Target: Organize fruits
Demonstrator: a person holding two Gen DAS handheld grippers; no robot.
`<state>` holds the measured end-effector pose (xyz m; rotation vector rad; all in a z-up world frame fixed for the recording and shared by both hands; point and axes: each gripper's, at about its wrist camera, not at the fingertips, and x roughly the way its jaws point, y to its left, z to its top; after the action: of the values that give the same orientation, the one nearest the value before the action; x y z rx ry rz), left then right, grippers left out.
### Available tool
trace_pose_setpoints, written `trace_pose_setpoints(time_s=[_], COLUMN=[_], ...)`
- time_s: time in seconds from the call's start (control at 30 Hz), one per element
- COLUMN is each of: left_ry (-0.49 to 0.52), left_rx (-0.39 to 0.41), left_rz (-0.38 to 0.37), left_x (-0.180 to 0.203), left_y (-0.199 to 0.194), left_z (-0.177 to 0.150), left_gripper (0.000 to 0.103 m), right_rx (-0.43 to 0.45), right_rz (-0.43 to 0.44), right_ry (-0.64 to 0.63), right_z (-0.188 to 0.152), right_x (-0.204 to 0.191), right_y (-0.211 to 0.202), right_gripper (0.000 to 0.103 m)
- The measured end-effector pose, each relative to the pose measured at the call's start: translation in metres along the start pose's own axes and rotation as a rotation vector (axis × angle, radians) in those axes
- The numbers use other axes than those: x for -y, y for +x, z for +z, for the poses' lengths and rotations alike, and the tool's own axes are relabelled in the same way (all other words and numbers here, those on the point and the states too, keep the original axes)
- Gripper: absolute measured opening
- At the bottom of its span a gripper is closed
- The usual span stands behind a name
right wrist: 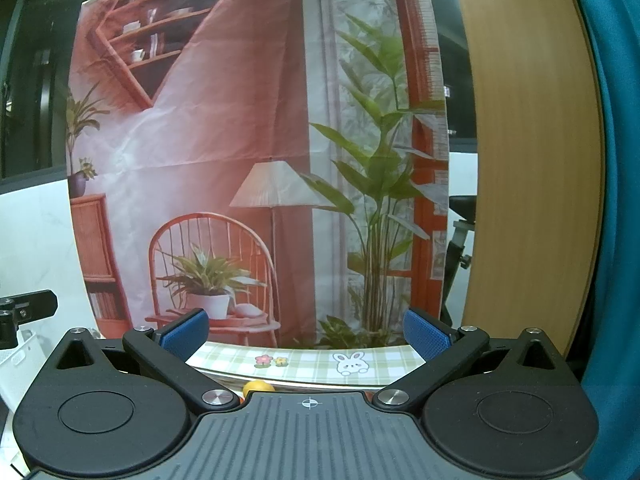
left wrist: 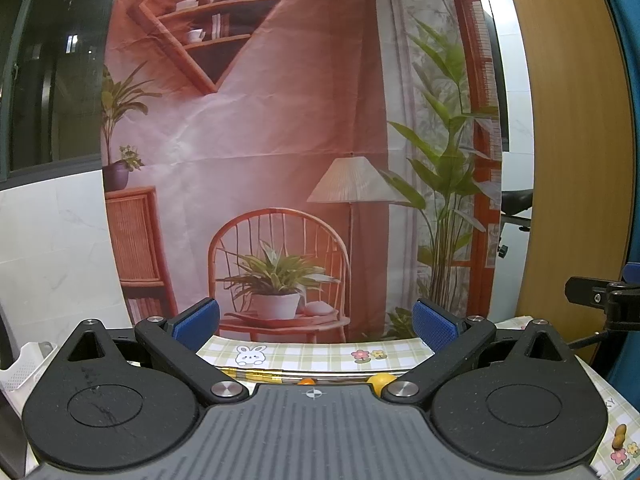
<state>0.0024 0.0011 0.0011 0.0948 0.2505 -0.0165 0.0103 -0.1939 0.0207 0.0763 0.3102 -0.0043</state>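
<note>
My left gripper (left wrist: 316, 322) is open and empty, held above the table and facing the backdrop. Just over its body peek a yellow fruit (left wrist: 382, 381) and a small orange fruit (left wrist: 307, 381); most of each is hidden. My right gripper (right wrist: 306, 330) is open and empty too, at a similar height. A yellow fruit (right wrist: 259, 386) shows just over its body. The table's checked cloth (left wrist: 312, 354) with a bunny and flowers lies below both grippers, and it also shows in the right wrist view (right wrist: 312, 360).
A printed room backdrop (left wrist: 280, 160) hangs right behind the table. A white perforated basket (left wrist: 24, 364) stands at the left. A wooden panel (left wrist: 576, 160) rises at the right. The other gripper (left wrist: 604, 300) shows at the right edge.
</note>
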Motion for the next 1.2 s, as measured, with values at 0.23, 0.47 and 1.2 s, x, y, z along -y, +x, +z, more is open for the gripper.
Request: trace_pose_setpoints(time_s=[0.23, 0.47, 1.2], left_ry=[0.0, 0.001, 0.004], left_rx=[0.0, 0.001, 0.007], left_rz=[0.001, 0.0, -0.008], left_x=[0.0003, -0.0002, 0.0004], left_y=[0.0, 0.0001, -0.002], left_z=[0.0001, -0.0004, -0.0006], left_gripper=[0.103, 0.103, 0.103], right_rx=[-0.001, 0.0, 0.004], right_rz=[0.001, 0.001, 0.003], right_ry=[0.003, 0.004, 0.008], right_z=[0.0003, 0.0, 0.0019], right_x=[0.001, 0.0014, 0.0035], right_y=[-0.0005, -0.001, -0.003], right_gripper=[0.103, 0.103, 0.103])
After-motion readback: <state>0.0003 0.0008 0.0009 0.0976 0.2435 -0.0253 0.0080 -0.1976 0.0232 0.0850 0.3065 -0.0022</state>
